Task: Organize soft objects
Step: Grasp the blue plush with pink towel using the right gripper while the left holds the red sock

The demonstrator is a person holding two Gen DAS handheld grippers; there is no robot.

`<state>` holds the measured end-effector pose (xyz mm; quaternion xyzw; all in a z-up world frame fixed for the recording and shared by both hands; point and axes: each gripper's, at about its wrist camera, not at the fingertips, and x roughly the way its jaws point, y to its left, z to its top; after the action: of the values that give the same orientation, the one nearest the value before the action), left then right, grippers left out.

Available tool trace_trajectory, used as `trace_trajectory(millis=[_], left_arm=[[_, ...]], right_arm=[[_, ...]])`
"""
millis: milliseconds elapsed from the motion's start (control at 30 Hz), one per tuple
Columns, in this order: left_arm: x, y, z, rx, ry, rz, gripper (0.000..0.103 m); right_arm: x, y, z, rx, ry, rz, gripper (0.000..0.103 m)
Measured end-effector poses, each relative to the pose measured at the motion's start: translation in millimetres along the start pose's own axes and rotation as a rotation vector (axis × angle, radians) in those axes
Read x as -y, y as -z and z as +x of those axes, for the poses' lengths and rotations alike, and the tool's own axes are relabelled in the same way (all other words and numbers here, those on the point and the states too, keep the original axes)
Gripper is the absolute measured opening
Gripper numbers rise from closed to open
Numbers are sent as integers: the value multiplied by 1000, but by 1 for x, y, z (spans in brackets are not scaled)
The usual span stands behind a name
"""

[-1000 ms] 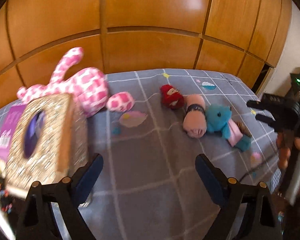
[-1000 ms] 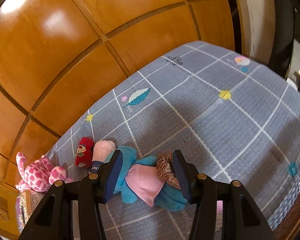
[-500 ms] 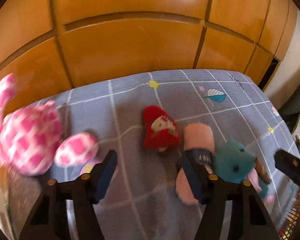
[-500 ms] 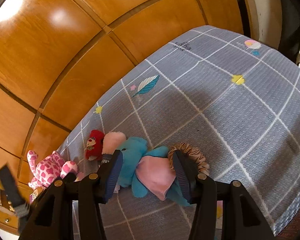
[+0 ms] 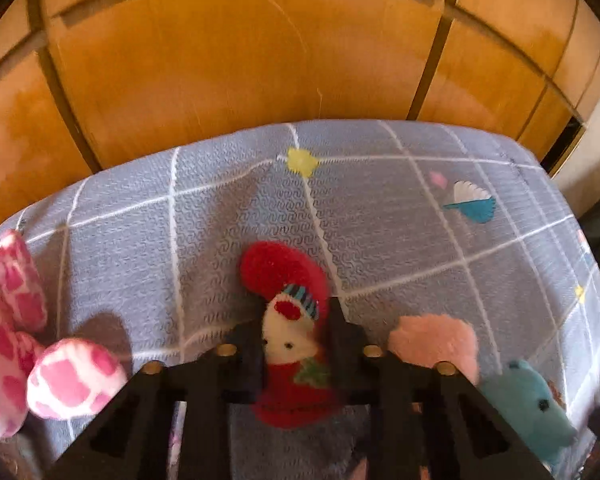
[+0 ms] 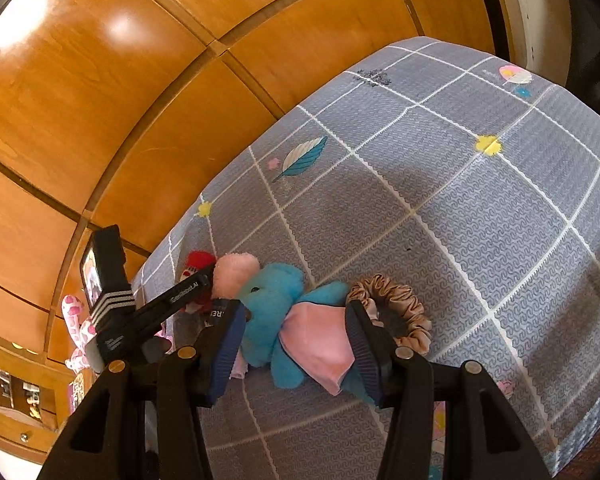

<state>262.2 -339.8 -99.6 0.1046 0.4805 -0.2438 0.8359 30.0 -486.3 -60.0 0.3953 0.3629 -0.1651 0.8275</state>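
Change: since the earlier frame the left gripper (image 5: pixel 294 344) has swung from the pink spotted plush (image 5: pixel 40 344) across to the red doll (image 5: pixel 288 320), jaws wide then, closing now.
Left claw: pads either side of the doll's face, apparently touching it; squeeze unfinished.
Right claw: right gripper (image 6: pixel 296 344) half-open around the blue plush (image 6: pixel 284 320); firm contact unclear.
Location: all toys on the grey checked blanket (image 5: pixel 400 220).
Meaning: 1 pick nearly secured, lift likely next.
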Motion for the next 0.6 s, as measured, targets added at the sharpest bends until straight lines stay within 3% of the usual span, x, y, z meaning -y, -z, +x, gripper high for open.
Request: trace_trajectory(millis=[167, 333, 600], left_arm=[[-9, 17, -40, 78, 66, -33, 21], [-11, 62, -87, 121, 95, 17, 21], [-31, 150, -127, 60, 95, 60, 21]], right_arm=[[14, -3, -9, 55, 15, 74, 52], [29, -6, -14, 78, 13, 154, 52], [32, -5, -11, 55, 14, 167, 52]])
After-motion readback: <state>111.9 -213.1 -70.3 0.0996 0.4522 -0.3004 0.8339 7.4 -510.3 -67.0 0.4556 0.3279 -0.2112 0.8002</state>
